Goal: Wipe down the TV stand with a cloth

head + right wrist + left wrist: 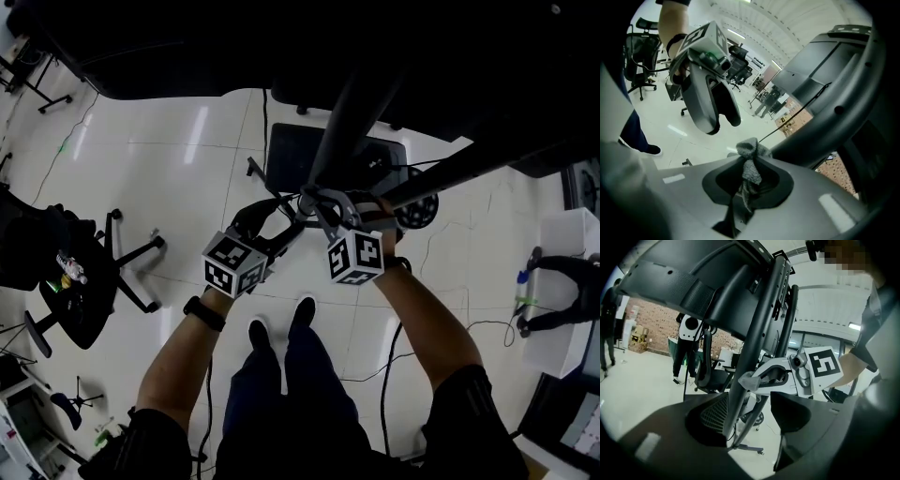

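Grey cloth (750, 165) bunched, pressed against slanted black stand pole (758, 341)

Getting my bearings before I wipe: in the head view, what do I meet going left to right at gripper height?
Black office chair → left gripper → right gripper → white table.

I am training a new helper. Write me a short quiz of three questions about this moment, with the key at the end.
1. True or false: the right gripper is shut on a grey cloth.
2. What stands between the jaws of the left gripper? A) the stand's black pole B) a bottle C) nothing
3. Fill in: in the head view, the wheeled chair stands on the person's ____ side.

Key: 1 true; 2 A; 3 left.
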`<state>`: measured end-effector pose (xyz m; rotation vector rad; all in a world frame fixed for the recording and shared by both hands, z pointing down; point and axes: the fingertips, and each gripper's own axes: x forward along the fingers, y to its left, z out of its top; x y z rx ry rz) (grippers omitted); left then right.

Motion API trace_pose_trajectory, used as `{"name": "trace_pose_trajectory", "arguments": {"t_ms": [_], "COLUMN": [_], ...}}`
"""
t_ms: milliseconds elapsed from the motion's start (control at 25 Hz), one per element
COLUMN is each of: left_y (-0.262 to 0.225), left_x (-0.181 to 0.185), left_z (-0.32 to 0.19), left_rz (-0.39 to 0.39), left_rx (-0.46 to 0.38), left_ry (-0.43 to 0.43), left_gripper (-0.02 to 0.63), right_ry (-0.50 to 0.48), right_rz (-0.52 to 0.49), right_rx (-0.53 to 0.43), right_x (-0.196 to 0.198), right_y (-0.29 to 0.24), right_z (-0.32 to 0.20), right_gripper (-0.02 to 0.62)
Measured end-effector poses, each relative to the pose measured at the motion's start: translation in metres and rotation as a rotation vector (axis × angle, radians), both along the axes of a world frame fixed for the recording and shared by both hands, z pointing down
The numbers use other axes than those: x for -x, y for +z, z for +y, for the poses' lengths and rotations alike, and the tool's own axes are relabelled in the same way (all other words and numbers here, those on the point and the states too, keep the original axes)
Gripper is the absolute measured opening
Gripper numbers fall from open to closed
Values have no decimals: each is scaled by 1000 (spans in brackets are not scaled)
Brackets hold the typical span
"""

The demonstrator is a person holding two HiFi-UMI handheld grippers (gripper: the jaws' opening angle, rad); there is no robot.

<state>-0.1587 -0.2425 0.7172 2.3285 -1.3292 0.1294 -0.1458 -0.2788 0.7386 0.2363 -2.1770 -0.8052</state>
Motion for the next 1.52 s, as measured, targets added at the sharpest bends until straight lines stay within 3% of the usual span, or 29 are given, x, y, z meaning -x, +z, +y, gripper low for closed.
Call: {"name": "trace_pose_trajectory", "arguments": {"t_ms": [480,1000,1280,1400,1520], "left_y": [104,159,143,111,62], "left_x": [1,-8,-7,-11,-14], "left_z": [-6,3,20,27,23], "left_rz": [13,27,19,15,-21], "left_rx": [85,124,117,87,1], "left_ry": [25,43,61,83,112], "left_gripper": [307,307,307,307,307], "right_ry": [24,83,106,103,102], "right_rz": [71,139,94,51,-10], "right_rx": [-14,11,40,26,-37], "right_x": [5,8,12,8,8], "right_y": [121,201,175,134,67], "right_z": [-1,-9,8,21,19], "right_gripper": [41,41,43,43,43]}}
